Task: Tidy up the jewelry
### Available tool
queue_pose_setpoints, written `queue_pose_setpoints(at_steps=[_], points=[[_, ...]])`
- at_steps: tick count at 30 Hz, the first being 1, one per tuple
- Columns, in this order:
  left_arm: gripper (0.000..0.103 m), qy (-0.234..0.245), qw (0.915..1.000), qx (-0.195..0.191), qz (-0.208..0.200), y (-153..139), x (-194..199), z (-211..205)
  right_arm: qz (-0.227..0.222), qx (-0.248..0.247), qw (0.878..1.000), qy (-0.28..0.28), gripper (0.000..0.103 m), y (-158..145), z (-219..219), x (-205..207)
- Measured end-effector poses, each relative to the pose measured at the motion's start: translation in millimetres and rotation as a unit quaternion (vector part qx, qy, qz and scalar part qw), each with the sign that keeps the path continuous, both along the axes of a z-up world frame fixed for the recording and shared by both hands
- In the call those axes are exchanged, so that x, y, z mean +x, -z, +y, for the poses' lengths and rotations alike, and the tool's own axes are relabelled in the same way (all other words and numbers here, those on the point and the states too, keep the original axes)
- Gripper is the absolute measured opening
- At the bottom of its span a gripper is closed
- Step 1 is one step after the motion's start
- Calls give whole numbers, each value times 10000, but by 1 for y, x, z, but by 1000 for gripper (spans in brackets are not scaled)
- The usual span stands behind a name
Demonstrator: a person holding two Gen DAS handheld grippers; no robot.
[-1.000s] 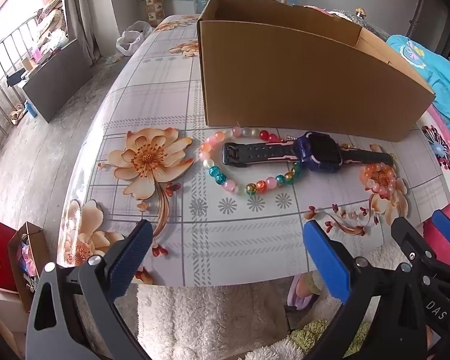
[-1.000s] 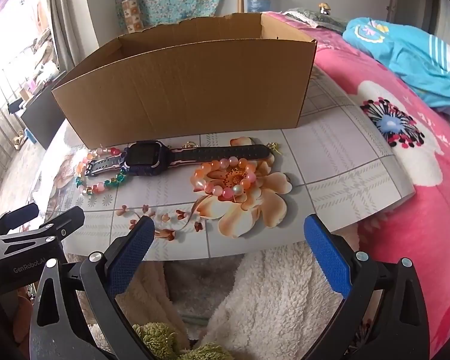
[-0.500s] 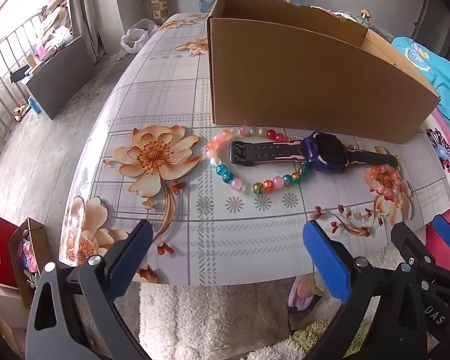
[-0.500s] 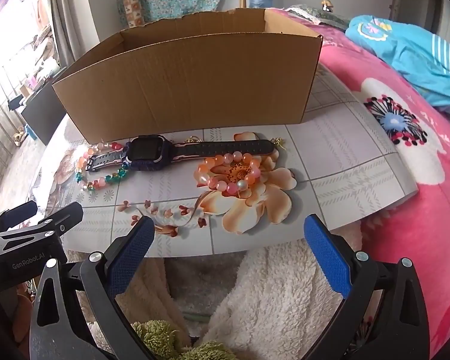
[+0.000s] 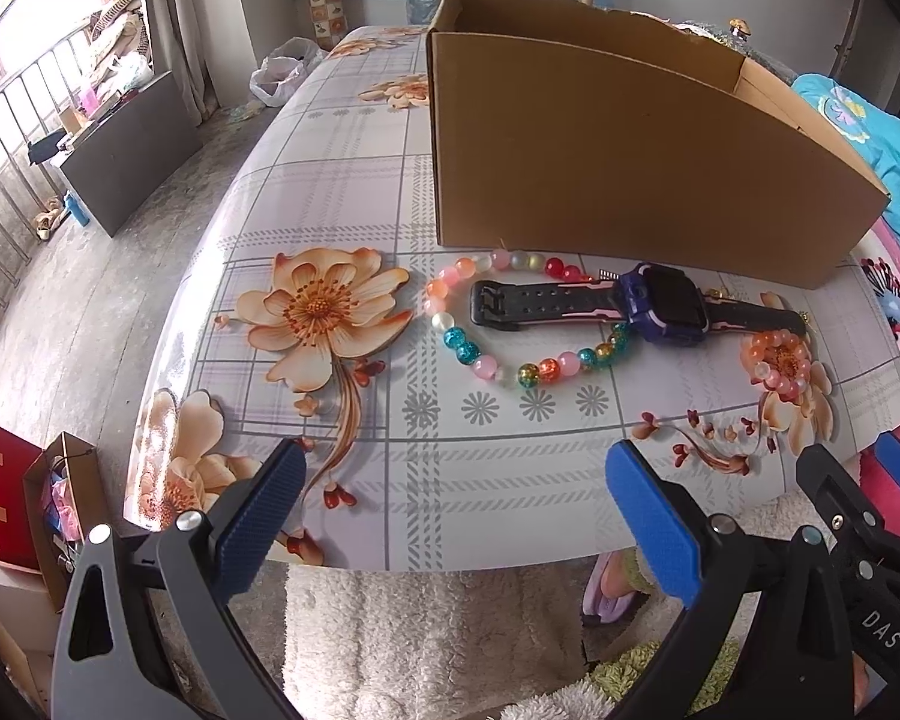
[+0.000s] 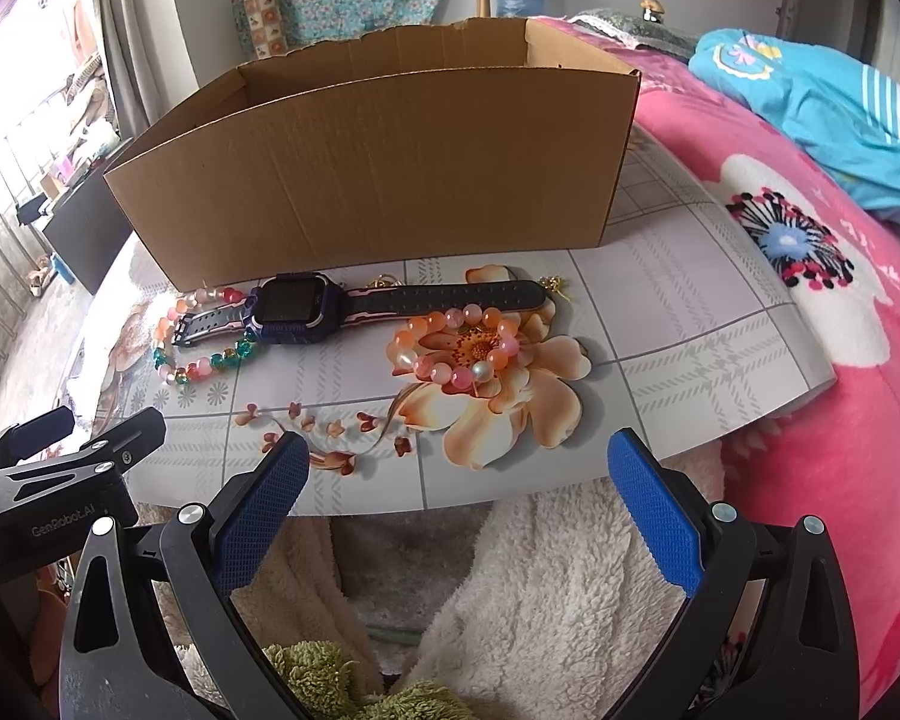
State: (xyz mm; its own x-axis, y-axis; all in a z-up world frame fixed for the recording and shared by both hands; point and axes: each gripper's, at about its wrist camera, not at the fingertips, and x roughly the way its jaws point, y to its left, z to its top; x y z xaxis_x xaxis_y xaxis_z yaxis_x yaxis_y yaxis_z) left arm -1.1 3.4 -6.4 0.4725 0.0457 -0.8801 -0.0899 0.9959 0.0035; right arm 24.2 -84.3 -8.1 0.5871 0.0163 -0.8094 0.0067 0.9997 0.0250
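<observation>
A dark watch with a purple case (image 5: 663, 303) (image 6: 291, 309) lies on the flowered table in front of an open cardboard box (image 5: 630, 162) (image 6: 378, 174). A multicoloured bead bracelet (image 5: 468, 351) (image 6: 201, 366) lies around its left strap. A pink-orange bead bracelet (image 5: 780, 360) (image 6: 450, 348) lies by the right strap. My left gripper (image 5: 456, 510) and my right gripper (image 6: 459, 498) are both open and empty, at the table's near edge.
A pink flowered bedspread (image 6: 810, 312) with a blue garment (image 6: 810, 108) lies right of the table. A white fluffy fabric (image 6: 540, 588) lies below the near edge. The floor at the left holds bags (image 5: 24, 510) and a grey board (image 5: 132, 144).
Both grippers have moved forward toward the table; the jewelry and box look larger and closer. Nothing on the table has moved.
</observation>
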Motion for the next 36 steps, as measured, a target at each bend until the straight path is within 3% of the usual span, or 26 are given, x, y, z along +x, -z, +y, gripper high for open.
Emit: queue_pose_setpoints(at_steps=[36], points=[[99, -53, 9998, 195, 40, 4, 2, 1, -43, 117, 9999, 59, 96, -3, -8, 4]])
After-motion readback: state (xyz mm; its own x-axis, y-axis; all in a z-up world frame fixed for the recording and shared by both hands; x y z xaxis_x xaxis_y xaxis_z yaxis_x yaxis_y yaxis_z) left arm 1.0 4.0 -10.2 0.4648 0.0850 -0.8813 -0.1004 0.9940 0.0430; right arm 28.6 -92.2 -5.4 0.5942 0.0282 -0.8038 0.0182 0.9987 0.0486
